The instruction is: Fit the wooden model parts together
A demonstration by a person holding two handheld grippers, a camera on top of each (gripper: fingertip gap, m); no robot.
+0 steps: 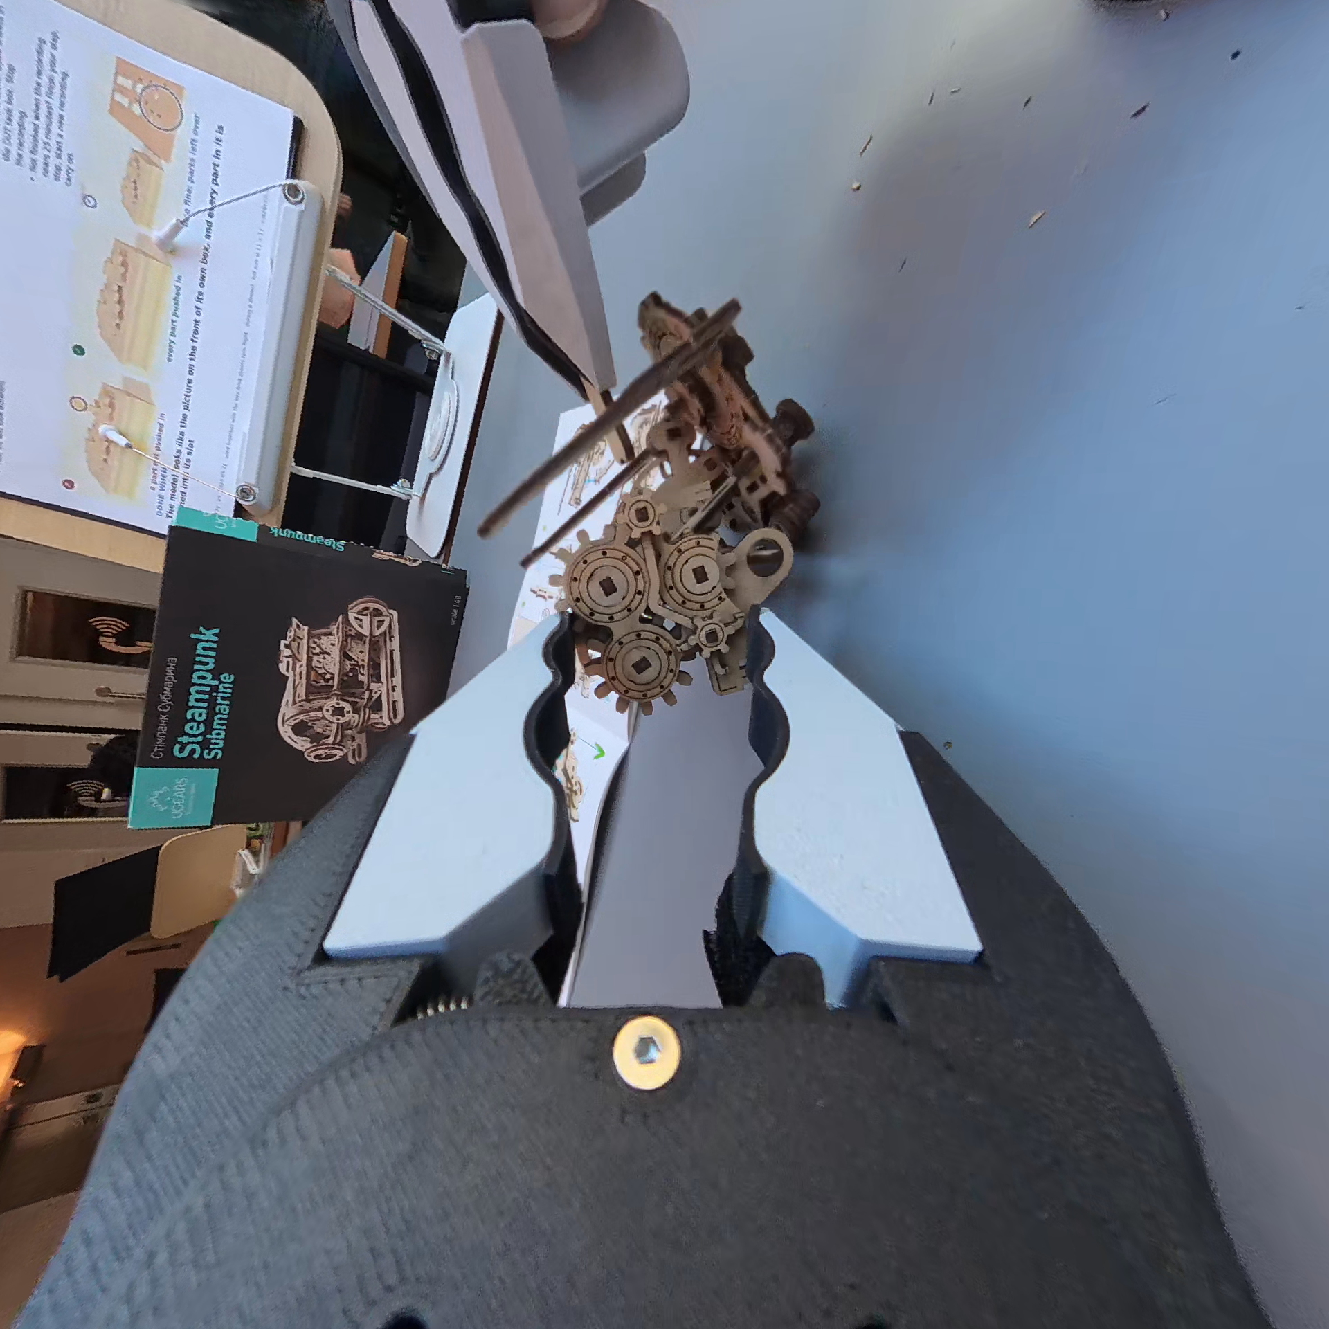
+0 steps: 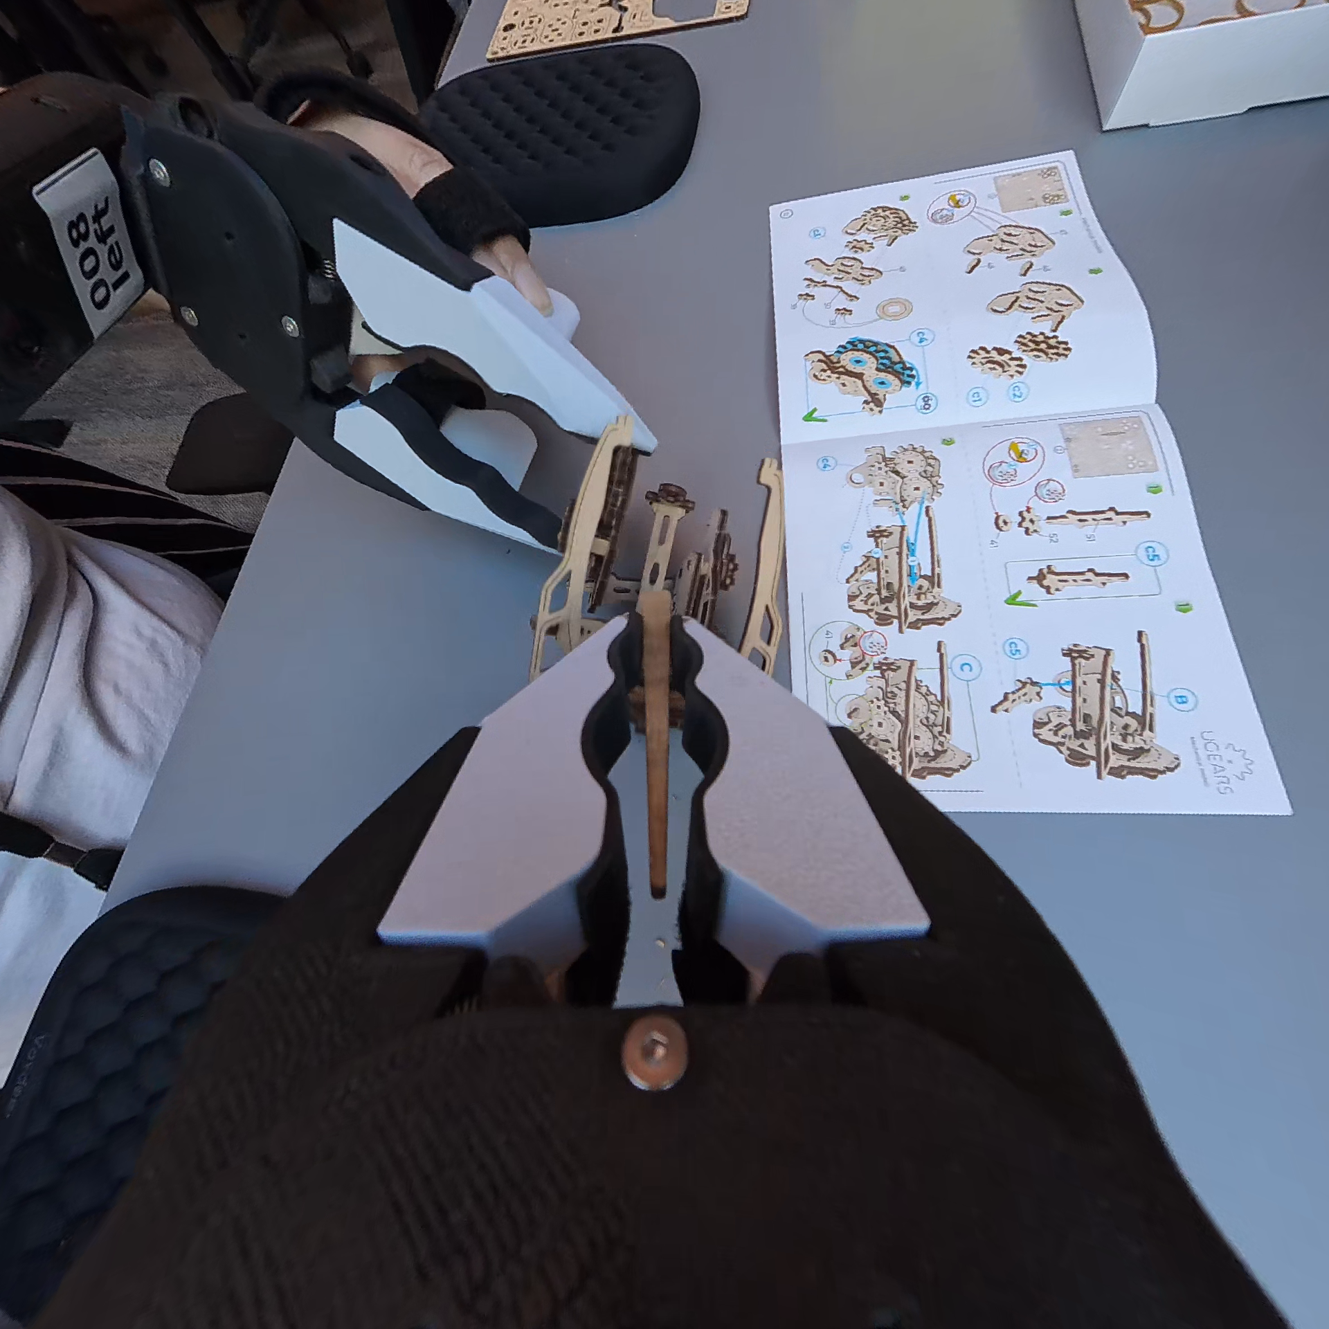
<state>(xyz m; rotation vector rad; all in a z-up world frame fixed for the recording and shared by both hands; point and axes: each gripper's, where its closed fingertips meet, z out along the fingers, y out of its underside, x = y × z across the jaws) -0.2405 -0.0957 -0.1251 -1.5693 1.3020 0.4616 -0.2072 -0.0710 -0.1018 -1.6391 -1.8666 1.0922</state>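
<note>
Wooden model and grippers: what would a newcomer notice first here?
The wooden model stands mid-table, its gear cluster between the left gripper fingers. The right gripper pinches a thin wooden strip just before it. An open instruction sheet lies on the grey table to its right.

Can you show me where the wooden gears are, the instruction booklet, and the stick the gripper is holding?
wooden gears (image 1: 606,588), left wrist view, face of the big upper-left gear.
instruction booklet (image 2: 1021,503), right wrist view, middle fold of the open pages.
stick (image 2: 655,748), right wrist view, middle of its shaft between the fingers.
</note>
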